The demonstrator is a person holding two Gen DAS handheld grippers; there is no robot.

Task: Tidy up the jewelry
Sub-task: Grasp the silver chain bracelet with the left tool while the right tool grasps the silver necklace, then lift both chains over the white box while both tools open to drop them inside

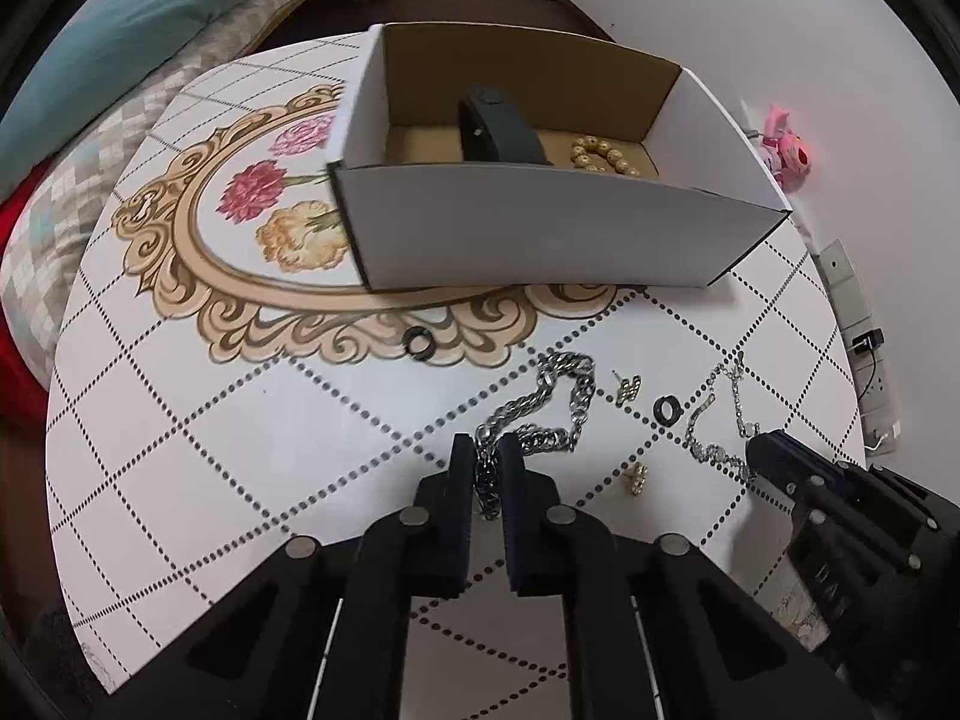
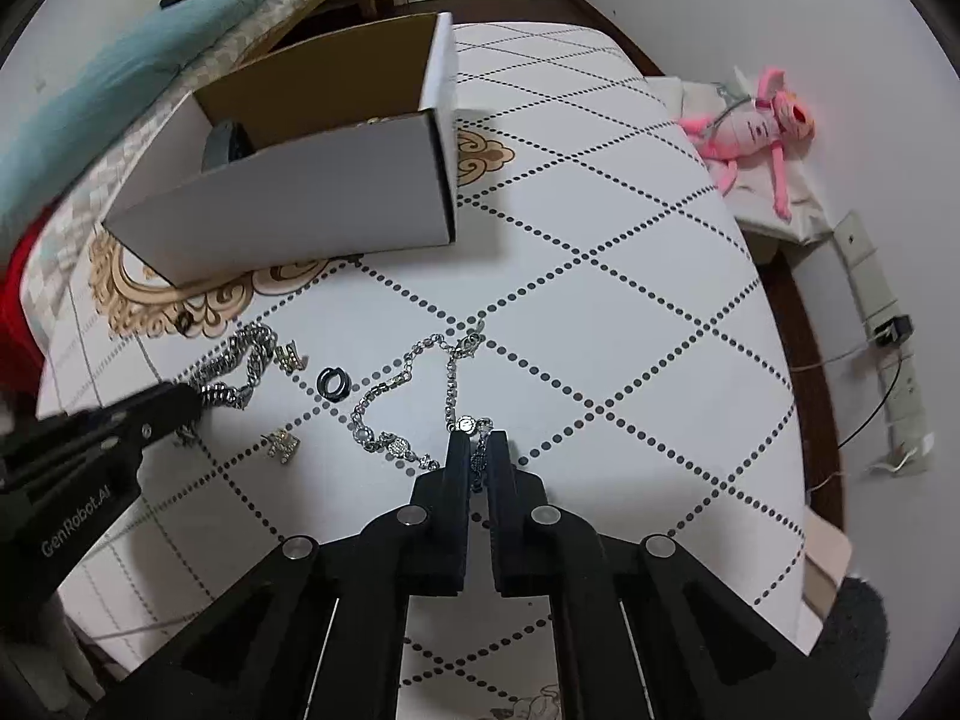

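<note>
On the white table (image 1: 180, 420) with its dotted diamond grid and gilt floral medallion, we see at far left a small black ring (image 1: 415, 341) lying on the scrolled border. Behind it stands the open white cardboard box (image 1: 540, 228) with a brown inside, which already holds a dark watch-like band (image 1: 498, 132) and a gold bead bracelet (image 1: 603, 157). Next along, our left gripper (image 1: 485, 450) has its jaws nearly together, pinched on the heavy silver curb-link chain (image 1: 540, 408), whose loops trail away from the fingertips across the tabletop. Just right of the chain lie a gold stud earring (image 1: 628, 389), a second black ring (image 1: 666, 409) and, nearer us, another gold earring (image 1: 637, 477). Further right sprawls the thin silver bracelet with crystal links (image 2: 408, 384), its clasp toward the box. Our right gripper (image 2: 475, 444) is likewise closed narrow, clamped on the near end of that thin bracelet. A pink plush toy (image 2: 756, 126) lies off the table at far right.
</note>
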